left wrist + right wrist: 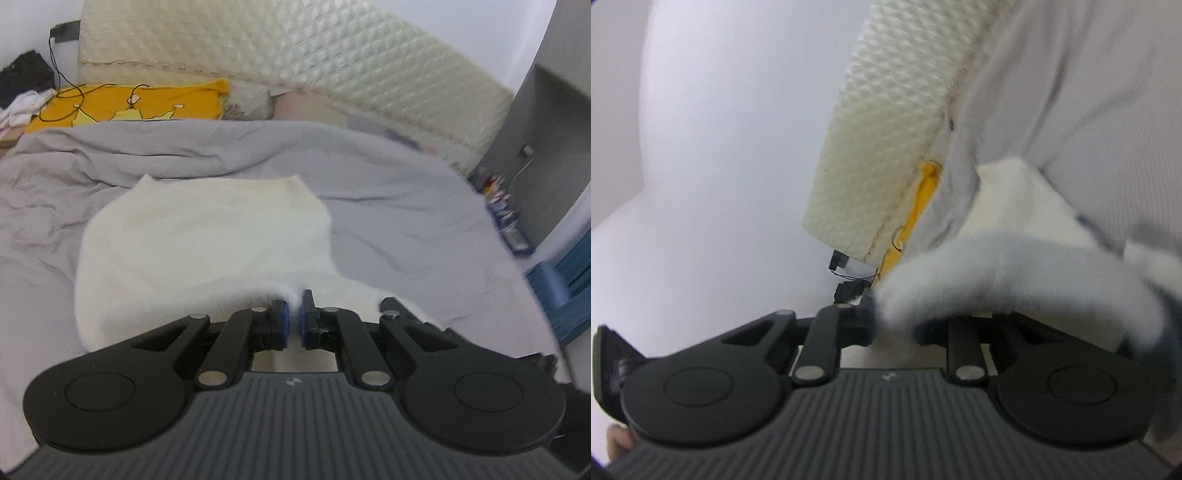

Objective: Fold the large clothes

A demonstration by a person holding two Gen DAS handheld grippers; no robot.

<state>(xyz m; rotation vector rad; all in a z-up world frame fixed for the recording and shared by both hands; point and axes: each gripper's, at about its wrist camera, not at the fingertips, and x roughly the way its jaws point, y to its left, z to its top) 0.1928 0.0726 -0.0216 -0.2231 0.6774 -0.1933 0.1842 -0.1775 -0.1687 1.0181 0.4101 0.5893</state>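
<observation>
A large fluffy white garment (207,236) lies on the grey bedsheet (388,229), its far edge flat and its near edge lifted. My left gripper (293,319) is shut on the near edge of the garment, pinching a fold between the blue pads. In the right wrist view, tilted sideways, my right gripper (894,325) is shut on a thick rolled edge of the same white garment (1015,273), which drapes over the right finger and hides it. The rest of the garment (1015,195) lies beyond on the sheet.
A quilted cream headboard (332,66) stands behind the bed. A yellow pillow (147,103) with a black cable across it lies at the back left. Dark clothes (22,77) sit at far left. A blue piece of furniture (561,295) and cluttered items (502,206) stand at the right.
</observation>
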